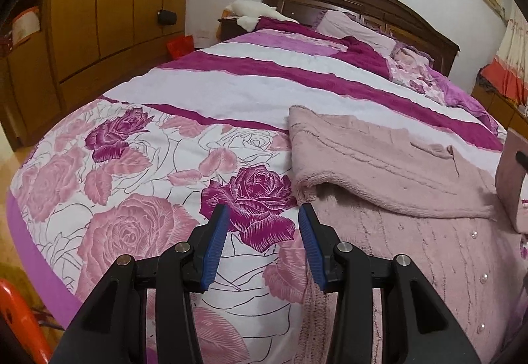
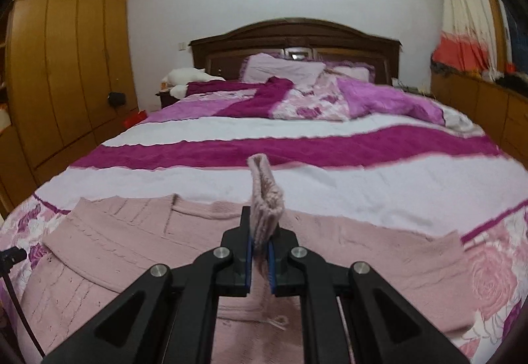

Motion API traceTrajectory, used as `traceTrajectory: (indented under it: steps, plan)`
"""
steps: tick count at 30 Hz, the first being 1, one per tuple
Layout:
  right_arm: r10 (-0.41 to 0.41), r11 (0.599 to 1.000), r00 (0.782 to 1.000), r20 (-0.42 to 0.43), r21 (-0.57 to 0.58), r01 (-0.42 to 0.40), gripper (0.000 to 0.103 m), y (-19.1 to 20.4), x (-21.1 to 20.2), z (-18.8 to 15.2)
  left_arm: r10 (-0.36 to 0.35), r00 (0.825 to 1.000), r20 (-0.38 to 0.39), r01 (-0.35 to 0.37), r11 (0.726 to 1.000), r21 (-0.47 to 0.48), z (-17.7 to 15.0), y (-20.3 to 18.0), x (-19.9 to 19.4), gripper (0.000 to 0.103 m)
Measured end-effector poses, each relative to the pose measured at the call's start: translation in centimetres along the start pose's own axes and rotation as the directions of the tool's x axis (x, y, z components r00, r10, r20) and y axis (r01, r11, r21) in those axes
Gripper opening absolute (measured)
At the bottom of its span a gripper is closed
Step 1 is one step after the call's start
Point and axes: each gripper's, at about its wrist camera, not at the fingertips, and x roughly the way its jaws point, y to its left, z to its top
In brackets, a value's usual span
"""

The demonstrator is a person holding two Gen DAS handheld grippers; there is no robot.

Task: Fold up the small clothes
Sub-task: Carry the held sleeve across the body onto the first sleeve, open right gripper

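A pink knitted cardigan with small pearl buttons lies spread on the bed, one sleeve folded across its body. In the left wrist view my left gripper is open and empty, hovering over the bedspread just left of the cardigan's left edge. In the right wrist view the cardigan fills the foreground. My right gripper is shut on a folded edge of the cardigan, which stands up between the fingers above the garment.
The floral pink and purple bedspread covers a large bed with a dark wooden headboard and pillows. A wooden wardrobe stands on the left. A low cabinet runs along the right.
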Motion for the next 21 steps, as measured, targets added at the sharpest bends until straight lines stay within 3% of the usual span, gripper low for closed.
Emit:
traceTrajectory:
  steps: [4, 13, 21]
  plan:
    - [0.034, 0.999, 0.999, 0.031, 0.001, -0.034, 0.007, 2.0, -0.4, 0.5, 0.014, 1.000, -0.012, -0.013, 1.000, 0.015, 0.0, -0.1, 0.4, 0.020]
    - [0.063, 0.998, 0.998, -0.020, 0.009, -0.063, 0.007, 5.6, 1.7, 0.4, 0.011, 1.000, -0.024, -0.010, 0.999, 0.051, 0.8, -0.6, 2.3, 0.020]
    - [0.134, 0.990, 0.990, -0.049, 0.043, -0.132, 0.007, 9.9, 4.0, 0.2, 0.003, 0.999, -0.034, -0.002, 1.000, 0.016, 1.1, -0.1, 3.0, 0.020]
